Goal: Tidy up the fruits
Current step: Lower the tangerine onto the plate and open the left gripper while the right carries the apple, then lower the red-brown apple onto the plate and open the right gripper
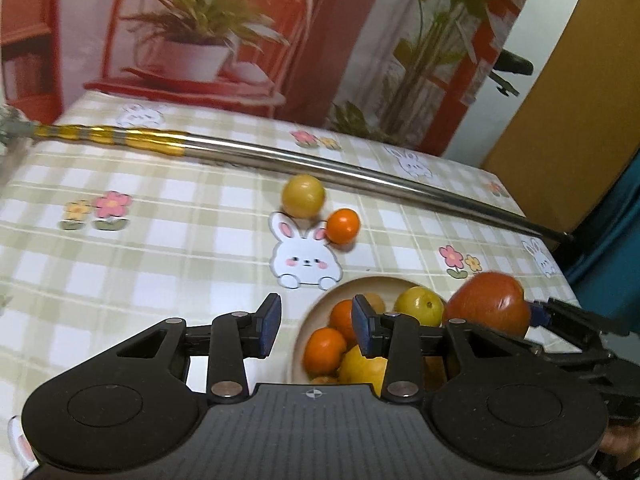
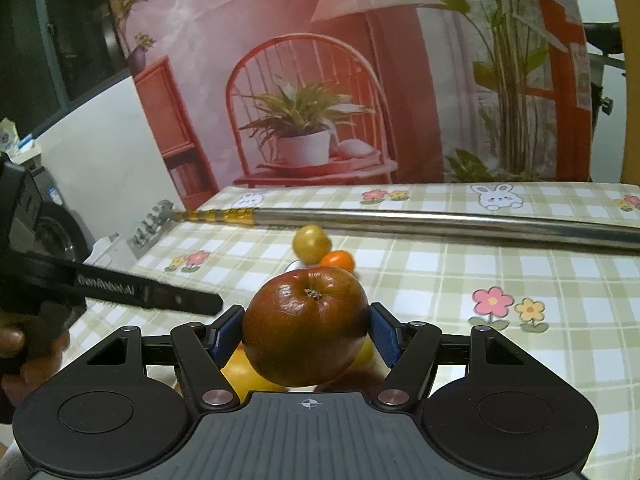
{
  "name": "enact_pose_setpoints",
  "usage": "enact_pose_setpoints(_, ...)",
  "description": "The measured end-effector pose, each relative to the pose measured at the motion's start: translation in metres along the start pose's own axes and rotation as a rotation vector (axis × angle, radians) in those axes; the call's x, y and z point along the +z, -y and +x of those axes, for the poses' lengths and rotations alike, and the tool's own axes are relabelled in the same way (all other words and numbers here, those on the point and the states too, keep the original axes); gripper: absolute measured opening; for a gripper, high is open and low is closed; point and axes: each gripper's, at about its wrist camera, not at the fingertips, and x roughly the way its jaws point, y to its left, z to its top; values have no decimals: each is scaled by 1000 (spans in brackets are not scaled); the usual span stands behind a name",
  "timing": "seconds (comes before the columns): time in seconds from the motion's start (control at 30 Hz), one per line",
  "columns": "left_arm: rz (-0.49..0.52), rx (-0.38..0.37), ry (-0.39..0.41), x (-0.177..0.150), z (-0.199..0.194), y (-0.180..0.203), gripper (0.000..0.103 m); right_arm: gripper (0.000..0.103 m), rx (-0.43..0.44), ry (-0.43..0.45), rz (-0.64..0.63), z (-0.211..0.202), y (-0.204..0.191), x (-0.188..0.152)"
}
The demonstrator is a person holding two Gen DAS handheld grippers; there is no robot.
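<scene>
Over the bowl at the near edge of the desk, the right claw grips a red apple, its blue pads pressed on both sides. The step in hand looks like bringing this apple to the bowl; next it must be lowered onto the pile and let go gently. The left claw hangs empty, jaws slightly apart. Count: one apple, at least five fruits showing in the bowl, and two loose on the desk, a yellow fruit and a small orange.
</scene>
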Motion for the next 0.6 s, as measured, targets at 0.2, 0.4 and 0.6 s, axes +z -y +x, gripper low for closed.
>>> enact_pose_setpoints(0.2,5,31,49,-13,-33,-1,53,63,29,-46,13,-4,-23,-17)
enact_pose_setpoints(0.4,-19,21,85,-27,-58,-2,57,63,29,-105,-51,-4,-51,-29)
enact_pose_setpoints(0.6,-36,12,111,-38,-71,-3,57,63,8,-145,-87,-1,-64,-40)
